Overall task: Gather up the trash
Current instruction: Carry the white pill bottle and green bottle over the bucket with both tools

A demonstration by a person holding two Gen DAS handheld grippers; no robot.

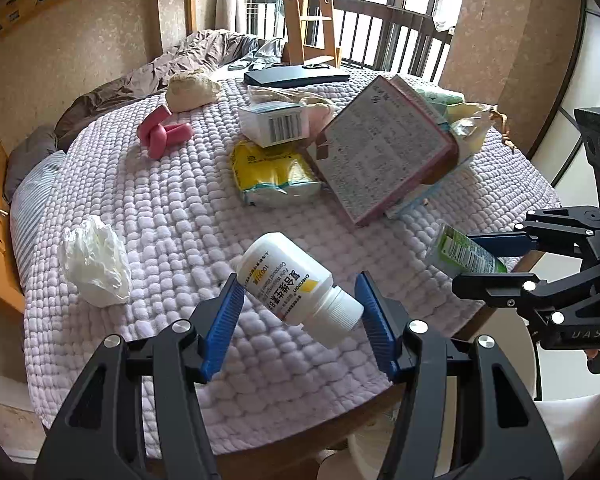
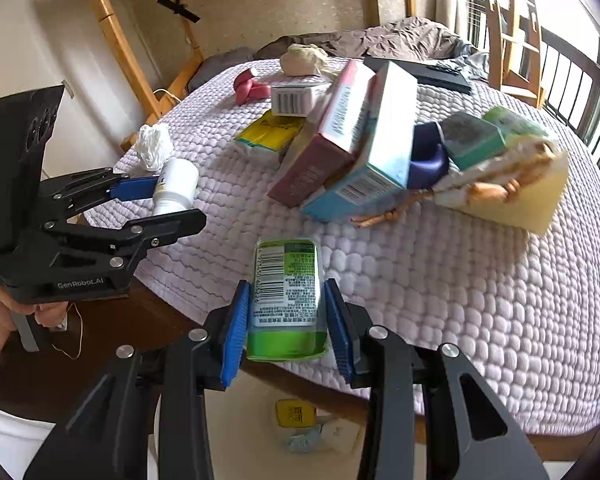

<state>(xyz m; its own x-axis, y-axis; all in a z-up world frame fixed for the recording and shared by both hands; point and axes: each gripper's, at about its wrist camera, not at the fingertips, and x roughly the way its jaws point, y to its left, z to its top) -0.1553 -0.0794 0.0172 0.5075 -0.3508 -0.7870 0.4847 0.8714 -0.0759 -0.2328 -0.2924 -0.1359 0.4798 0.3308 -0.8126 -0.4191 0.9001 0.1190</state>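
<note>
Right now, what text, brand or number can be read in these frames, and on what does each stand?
"GenRobot.AI": body of the left gripper.
"100" and "Compound": label of the white bottle; the rest of it is too small.
Green carton: barcode digits and print blurred.
Pink-edged box and barcoded white box: print too small.

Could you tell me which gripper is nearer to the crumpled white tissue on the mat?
Left. The left gripper, holding the white bottle, sits just beside the tissue; the right gripper is farther away.
</note>
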